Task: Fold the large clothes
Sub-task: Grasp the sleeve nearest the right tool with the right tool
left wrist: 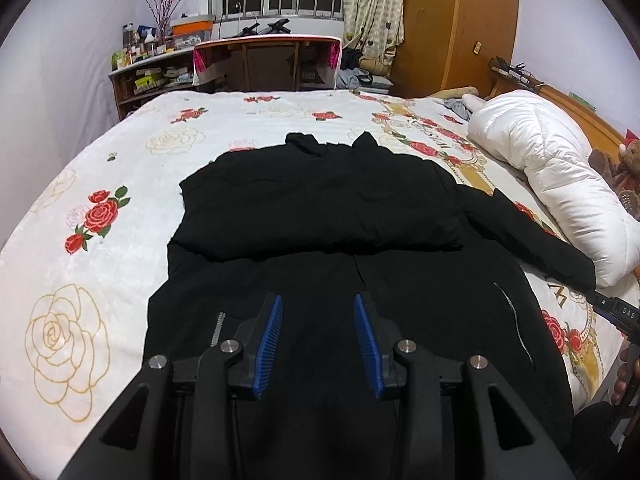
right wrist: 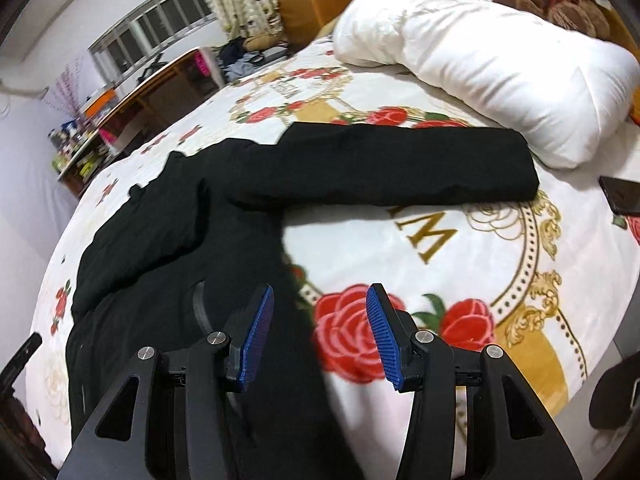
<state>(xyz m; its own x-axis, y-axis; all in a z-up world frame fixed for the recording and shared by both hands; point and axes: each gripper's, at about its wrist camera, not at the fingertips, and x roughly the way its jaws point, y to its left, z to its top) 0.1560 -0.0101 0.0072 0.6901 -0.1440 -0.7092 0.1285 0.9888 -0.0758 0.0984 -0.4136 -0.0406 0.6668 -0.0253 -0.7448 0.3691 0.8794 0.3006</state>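
A black jacket (left wrist: pixel 320 208) lies spread on a bed (left wrist: pixel 100 184) covered in a white blanket printed with red and gold roses, its left sleeve folded across the chest and its right sleeve (right wrist: pixel 384 168) stretched out flat toward a white duvet (left wrist: pixel 552 168) bunched along the bed's right side. The left gripper (left wrist: pixel 318 300) hangs over the jacket's lower front, its blue-padded jaws standing apart with nothing between them and, as far as the wide lens allows, clear of the cloth. The right gripper (right wrist: pixel 320 292) is poised over the jacket's right edge, jaws likewise parted and empty, one pad above black fabric, the other above a printed rose. A dark phone-like slab (right wrist: pixel 622 196) rests on the blanket just beyond the sleeve's cuff, though blur leaves its identity uncertain. A brown teddy bear (right wrist: pixel 556 0) sits behind the duvet, against the headboard
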